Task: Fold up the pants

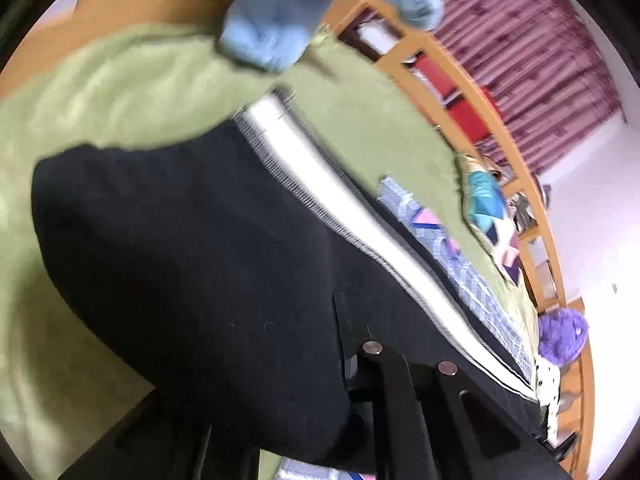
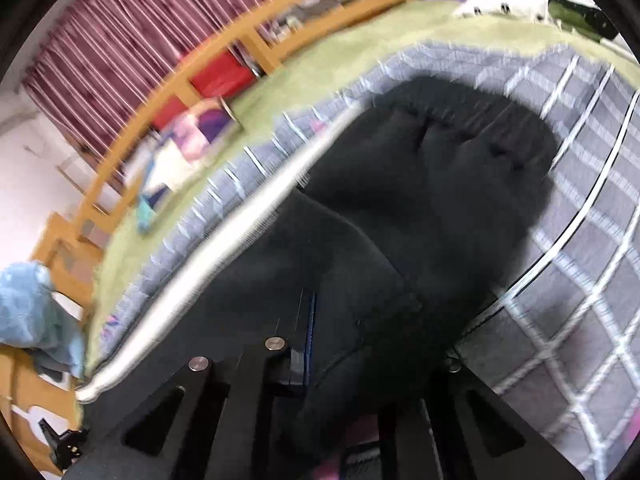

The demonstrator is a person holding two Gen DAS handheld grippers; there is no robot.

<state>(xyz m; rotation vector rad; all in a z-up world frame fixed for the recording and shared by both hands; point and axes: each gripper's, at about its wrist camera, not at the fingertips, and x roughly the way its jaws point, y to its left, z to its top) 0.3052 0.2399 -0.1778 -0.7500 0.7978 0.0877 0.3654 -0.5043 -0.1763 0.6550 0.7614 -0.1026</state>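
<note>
The pants lie on the bed, draped right up over both my tools, their white stripe marking the long axis away from me. My left tool and right tool each seem pressed on black cloth (blur and cloth hide the tips, so I cannot tell for certain). Neither is nearer; the fold should carry along that stripe.

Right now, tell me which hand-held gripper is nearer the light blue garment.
Left. The left hand-held gripper faces the light blue garment straight across the black pants. From the right hand-held gripper, it lies far off to the side.
</note>
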